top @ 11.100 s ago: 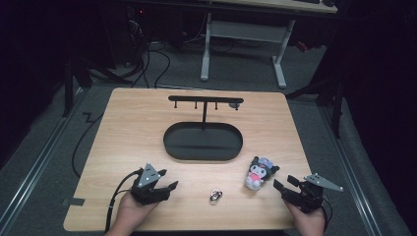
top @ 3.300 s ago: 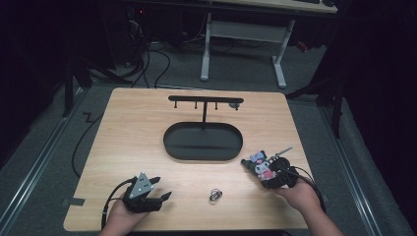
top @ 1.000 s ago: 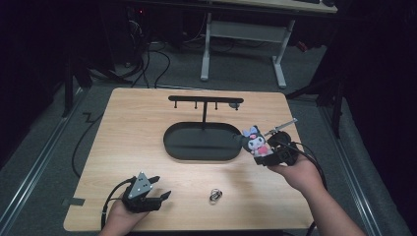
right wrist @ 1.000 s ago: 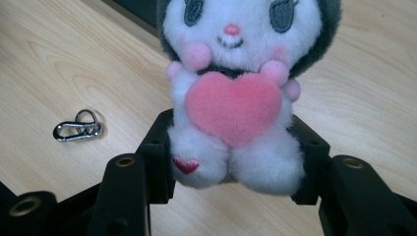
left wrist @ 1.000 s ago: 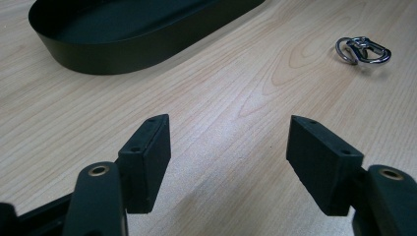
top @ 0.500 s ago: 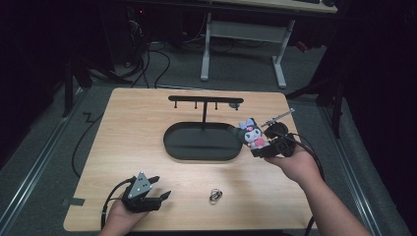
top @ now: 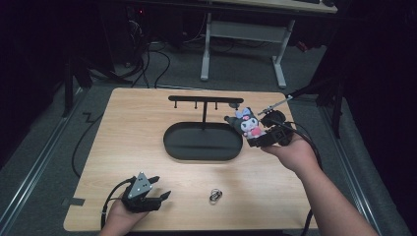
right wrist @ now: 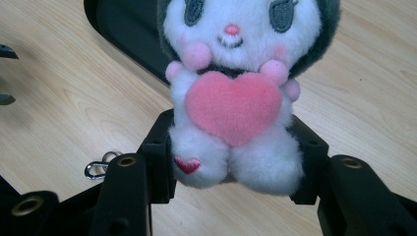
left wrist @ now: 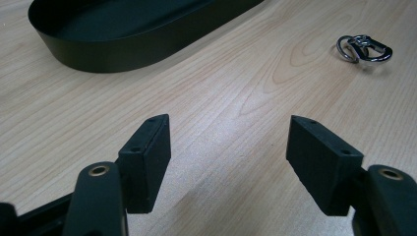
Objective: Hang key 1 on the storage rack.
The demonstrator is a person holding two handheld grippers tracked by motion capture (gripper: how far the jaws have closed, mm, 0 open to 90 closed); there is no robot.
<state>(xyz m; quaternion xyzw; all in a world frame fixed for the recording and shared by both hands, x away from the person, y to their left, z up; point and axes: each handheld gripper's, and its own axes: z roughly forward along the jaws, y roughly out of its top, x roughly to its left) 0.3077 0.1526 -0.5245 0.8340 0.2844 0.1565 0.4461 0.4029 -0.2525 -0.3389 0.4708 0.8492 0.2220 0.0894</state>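
Plush toy (right wrist: 236, 98) stands upright, heart facing the right tongs (right wrist: 231, 169).

Between the black jaws of the right gripper (right wrist: 235, 169) sat a plush toy (right wrist: 236, 93) with a white face and body, a dark grey hood, grey stitched eyes, a small pink nose, pale pink paws, a big pink heart on its chest and a little red heart on one foot. Behind it lay a matte black oval tray (top: 202, 142) on the pale, wood-grained tabletop (top: 137, 128). Ahead and to the right of the black left gripper (left wrist: 228, 152) lay a shiny silver key ring (left wrist: 363, 48).
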